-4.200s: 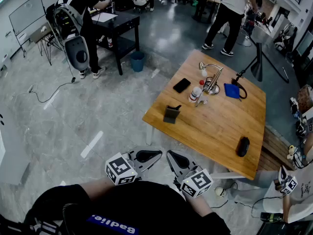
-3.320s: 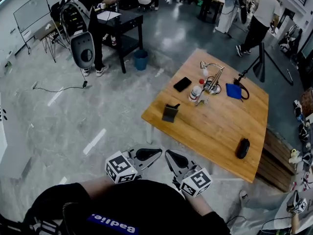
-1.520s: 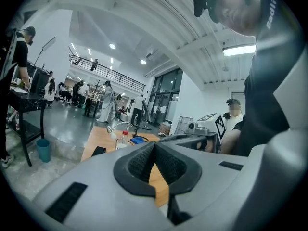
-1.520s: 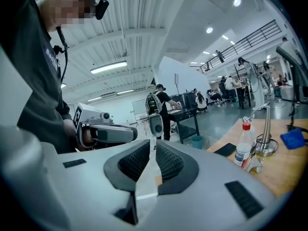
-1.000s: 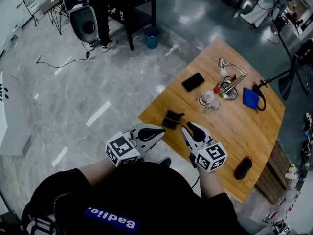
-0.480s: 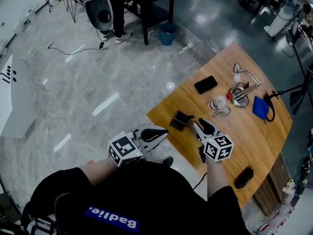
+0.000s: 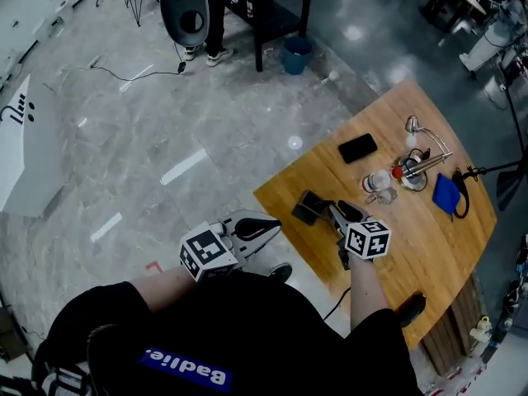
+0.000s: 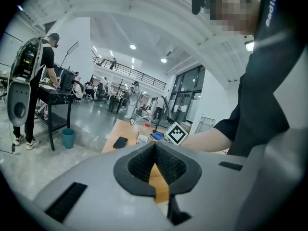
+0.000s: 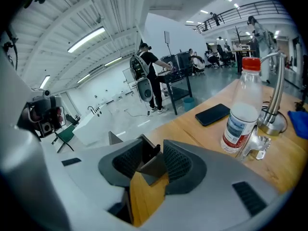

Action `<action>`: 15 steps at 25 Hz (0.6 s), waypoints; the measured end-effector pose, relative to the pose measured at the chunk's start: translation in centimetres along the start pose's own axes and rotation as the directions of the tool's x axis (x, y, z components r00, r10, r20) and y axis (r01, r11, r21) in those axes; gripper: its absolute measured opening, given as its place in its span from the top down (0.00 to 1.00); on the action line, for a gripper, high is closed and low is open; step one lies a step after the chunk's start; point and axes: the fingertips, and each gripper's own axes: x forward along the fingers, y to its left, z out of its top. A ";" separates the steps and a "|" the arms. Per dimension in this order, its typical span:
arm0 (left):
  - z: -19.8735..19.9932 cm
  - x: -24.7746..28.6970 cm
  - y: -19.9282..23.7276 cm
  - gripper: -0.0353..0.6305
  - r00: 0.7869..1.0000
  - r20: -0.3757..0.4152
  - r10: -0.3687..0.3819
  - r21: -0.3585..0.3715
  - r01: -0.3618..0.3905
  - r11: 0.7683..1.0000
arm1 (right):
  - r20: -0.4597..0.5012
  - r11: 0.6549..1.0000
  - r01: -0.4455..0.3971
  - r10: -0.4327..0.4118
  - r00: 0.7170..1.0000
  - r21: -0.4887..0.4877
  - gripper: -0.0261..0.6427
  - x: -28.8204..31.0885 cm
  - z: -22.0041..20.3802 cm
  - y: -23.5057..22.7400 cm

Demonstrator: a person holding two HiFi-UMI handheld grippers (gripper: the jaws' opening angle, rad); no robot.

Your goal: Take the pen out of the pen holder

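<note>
A small dark grey pen holder (image 7: 307, 208) stands near the left corner of the wooden table (image 7: 429, 246). In the right gripper view the pen holder (image 9: 155, 166) shows between the jaw tips, with the black end of a pen (image 9: 155, 150) sticking out of its top. My right gripper (image 7: 332, 210) reaches down over the table edge right beside the holder, jaws open, pads not pressing on it. Off the table, in front of my body, my left gripper (image 7: 262, 227) has its pads together and nothing in it.
Farther along the table lie a black phone (image 7: 357, 148), a clear bottle with a red cap (image 7: 378, 181), a metal desk lamp (image 7: 422, 153), a blue cloth (image 7: 446, 195) and a black mouse (image 7: 410, 308). People and a black workbench stand across the grey floor.
My right gripper has dropped and reached forward to the pen holder, and its jaws have spread wider. The left gripper has shifted only a little. The table has come closer in the head view.
</note>
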 end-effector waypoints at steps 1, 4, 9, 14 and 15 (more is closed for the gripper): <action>0.0 -0.1 0.2 0.93 1.000 -0.001 0.006 -0.002 -0.006 1.000 | -0.007 1.000 -0.003 0.003 1.000 0.004 0.79 0.4 -0.2 -0.2; -0.3 -0.5 0.7 0.93 1.000 0.000 0.023 -0.008 -0.023 1.000 | -0.034 1.000 -0.006 0.006 0.999 0.008 0.79 1.4 -0.9 -0.7; -0.3 -1.2 1.1 0.93 0.999 0.000 0.043 -0.015 -0.043 0.999 | -0.062 1.000 -0.002 0.002 0.998 0.008 0.79 2.2 -1.5 -1.1; -0.5 -1.4 1.3 0.93 0.999 0.003 0.051 -0.022 -0.051 0.998 | -0.054 1.000 -0.004 0.004 0.999 -0.002 0.88 2.1 -1.3 -0.9; -0.5 -1.4 1.3 0.93 0.999 0.004 0.051 -0.023 -0.050 0.998 | -0.049 1.000 -0.004 0.004 0.999 -0.003 0.88 2.0 -1.1 -0.8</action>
